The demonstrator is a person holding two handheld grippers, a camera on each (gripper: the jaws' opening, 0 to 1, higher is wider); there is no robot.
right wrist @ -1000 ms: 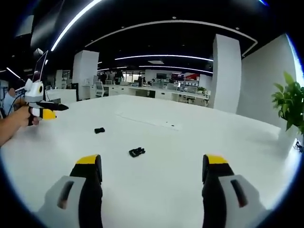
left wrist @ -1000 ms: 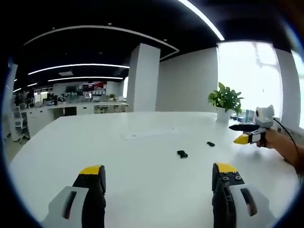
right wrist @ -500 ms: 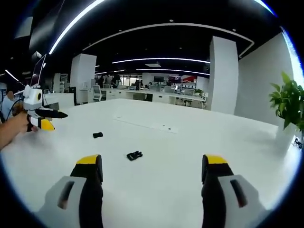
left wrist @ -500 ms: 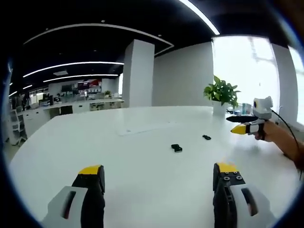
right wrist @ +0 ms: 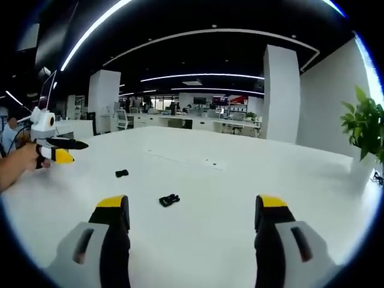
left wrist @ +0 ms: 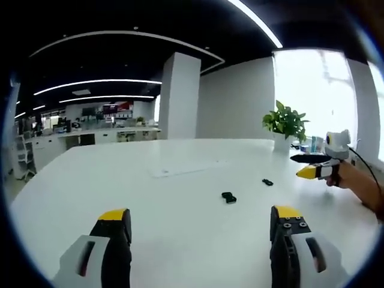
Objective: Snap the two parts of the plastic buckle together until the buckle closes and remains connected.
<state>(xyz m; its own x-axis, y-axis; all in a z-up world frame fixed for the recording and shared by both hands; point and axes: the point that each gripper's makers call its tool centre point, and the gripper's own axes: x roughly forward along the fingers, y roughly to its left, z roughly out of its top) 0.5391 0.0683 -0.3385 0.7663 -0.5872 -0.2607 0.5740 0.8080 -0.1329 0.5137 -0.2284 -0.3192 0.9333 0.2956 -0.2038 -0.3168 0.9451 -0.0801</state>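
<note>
Two small black buckle parts lie apart on the white table (left wrist: 150, 198). In the left gripper view one part (left wrist: 228, 197) is nearer and the other (left wrist: 267, 182) lies farther right. My left gripper (left wrist: 199, 215) is open and empty, short of both. My right gripper (left wrist: 303, 166) hovers at the right, held by a hand. In the right gripper view a pronged part (right wrist: 169, 200) lies just ahead of my open, empty right gripper (right wrist: 191, 204). The second part (right wrist: 122, 173) sits farther left, toward my left gripper (right wrist: 69, 151).
A potted plant (left wrist: 285, 123) (right wrist: 366, 129) stands at the table's far edge. A thin flat sheet (left wrist: 186, 169) (right wrist: 186, 156) lies at mid-table. A white pillar (left wrist: 180, 99) and office desks stand beyond the table.
Both views have shifted slightly with the hands. The buckle parts lie where they were, and both grippers stay open and empty.
</note>
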